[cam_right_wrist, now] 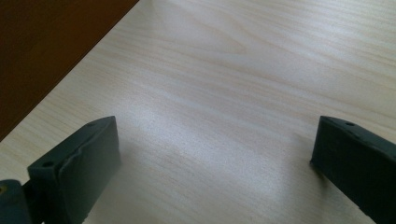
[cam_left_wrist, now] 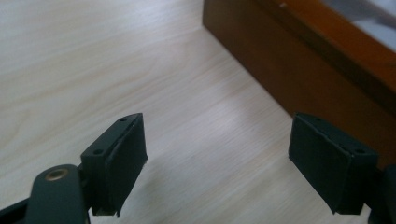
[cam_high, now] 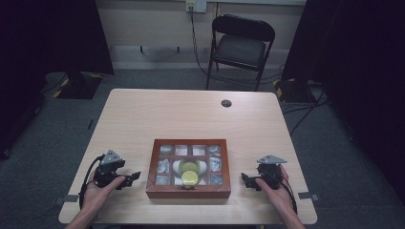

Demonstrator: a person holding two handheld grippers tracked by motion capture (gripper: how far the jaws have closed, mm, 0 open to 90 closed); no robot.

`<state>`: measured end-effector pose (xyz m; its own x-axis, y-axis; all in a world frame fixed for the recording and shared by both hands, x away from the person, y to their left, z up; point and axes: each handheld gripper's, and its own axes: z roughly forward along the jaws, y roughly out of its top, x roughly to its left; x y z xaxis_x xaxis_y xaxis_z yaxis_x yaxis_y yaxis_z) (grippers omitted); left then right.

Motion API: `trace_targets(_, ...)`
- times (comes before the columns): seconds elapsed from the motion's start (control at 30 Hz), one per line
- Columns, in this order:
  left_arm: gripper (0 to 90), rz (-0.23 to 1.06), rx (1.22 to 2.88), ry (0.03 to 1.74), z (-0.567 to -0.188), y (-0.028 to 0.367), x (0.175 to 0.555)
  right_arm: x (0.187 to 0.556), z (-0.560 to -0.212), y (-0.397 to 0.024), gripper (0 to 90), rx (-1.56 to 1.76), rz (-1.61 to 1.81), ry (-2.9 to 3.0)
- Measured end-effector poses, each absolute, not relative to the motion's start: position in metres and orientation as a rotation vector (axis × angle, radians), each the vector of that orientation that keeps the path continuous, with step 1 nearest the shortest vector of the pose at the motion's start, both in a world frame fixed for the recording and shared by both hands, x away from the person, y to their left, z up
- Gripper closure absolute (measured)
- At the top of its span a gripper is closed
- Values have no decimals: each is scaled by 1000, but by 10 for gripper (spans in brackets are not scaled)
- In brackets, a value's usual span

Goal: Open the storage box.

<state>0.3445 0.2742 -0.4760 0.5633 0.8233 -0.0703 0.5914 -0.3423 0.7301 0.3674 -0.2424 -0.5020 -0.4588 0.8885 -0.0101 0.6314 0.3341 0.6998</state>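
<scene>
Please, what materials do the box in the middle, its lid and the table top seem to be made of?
Box: probably wood, reddish-brown smooth finish, solid frame. Lid panes: apparently glass or clear plastic, since compartments show through. Table: pale wood or wood-look laminate, with visible grain lines and matte sheen.

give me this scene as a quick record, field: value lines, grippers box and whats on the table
table: light wood, dark round spot near far edge
box: wooden box, glass-paned lid closed, near front edge
on lid: yellow-green round thing, identity unclear
left gripper: open, empty, left of box
right gripper: open, empty, right of box
background: folding chair beyond table
</scene>
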Motion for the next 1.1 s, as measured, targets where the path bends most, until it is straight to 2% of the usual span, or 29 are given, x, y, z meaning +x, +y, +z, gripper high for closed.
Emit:
trace_targets(0.17, 215, 300, 2017, 1134, -470, 277, 343, 367, -502, -242, 3, 1340, 895, 2212)
trace_targets(0.33, 249, 368, 1998, 1092, -459, 276, 338, 368, -502, -242, 0, 1343, 895, 2211)
trace_targets(0.53, 264, 362, 2031, 966, -447, 264, 328, 368, -502, -242, 0, 1344, 895, 2212)
trace_targets(0.97, 285, 322, 2002, 882, -432, 248, 322, 368, -502, -241, 0, 1341, 895, 2213)
trace_targets(1.1, 282, 353, 2037, 854, -430, 240, 321, 368, -502, -241, 0, 1341, 895, 2213)
